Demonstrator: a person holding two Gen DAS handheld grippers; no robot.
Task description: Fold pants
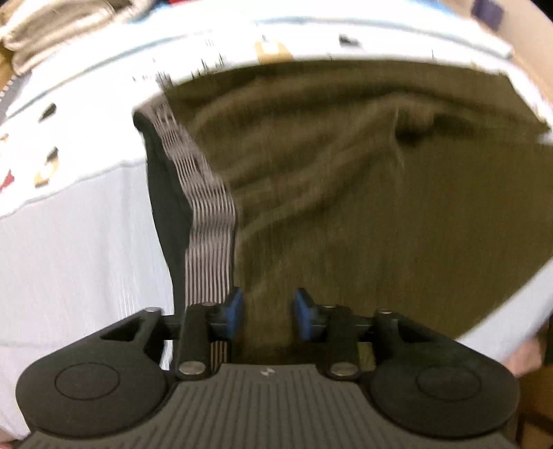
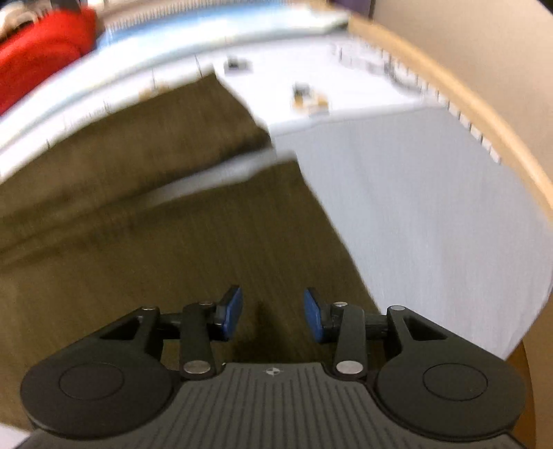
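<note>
Olive-brown pants (image 1: 345, 179) lie spread on a pale sheet. Their striped elastic waistband (image 1: 204, 207) runs down the left side of the left wrist view, with a dark inner lining beside it. My left gripper (image 1: 269, 311) is open, its blue pads apart over the cloth just right of the waistband. In the right wrist view the two pant legs (image 2: 155, 221) lie side by side with a strip of sheet between them near the hems. My right gripper (image 2: 273, 312) is open above the nearer leg, close to its right edge. Both views are motion-blurred.
The pale sheet (image 2: 432, 214) covers the surface, with a printed border at the far side. A wooden rim (image 2: 490, 114) curves along the right. A red cloth (image 2: 41, 48) lies at the far left. A crumpled beige fabric (image 1: 52, 27) sits at the far left.
</note>
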